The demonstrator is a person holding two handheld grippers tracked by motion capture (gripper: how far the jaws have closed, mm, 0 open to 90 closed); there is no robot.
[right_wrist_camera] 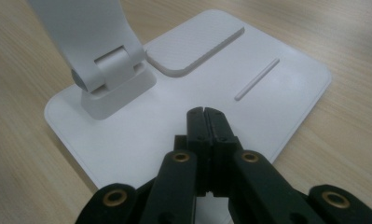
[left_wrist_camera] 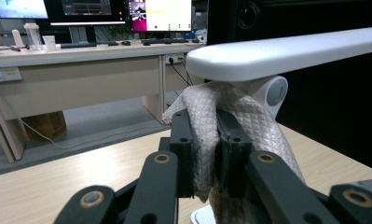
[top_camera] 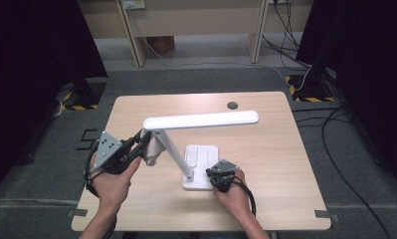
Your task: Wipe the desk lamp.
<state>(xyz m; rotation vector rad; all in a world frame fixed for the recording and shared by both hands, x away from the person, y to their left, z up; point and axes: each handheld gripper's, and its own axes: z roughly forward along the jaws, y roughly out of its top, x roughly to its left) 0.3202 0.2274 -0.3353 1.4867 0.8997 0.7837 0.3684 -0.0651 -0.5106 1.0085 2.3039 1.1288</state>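
Closed right gripper (right_wrist_camera: 207, 114) pins lamp base (right_wrist_camera: 286, 93); left gripper (left_wrist_camera: 204, 140) clamps cloth (left_wrist_camera: 249, 121) at lamp hinge (left_wrist_camera: 273, 91). Hard wiping could tip the lamp, I judge.

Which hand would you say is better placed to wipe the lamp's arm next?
Left, probably. The left gripper is shut on the cloth, right at the lamp's hinge. The right gripper, shut and empty, rests on the lamp's base.

A light wooden table (top_camera: 265, 107) carries a white desk lamp (top_camera: 201, 119) on its flat base.
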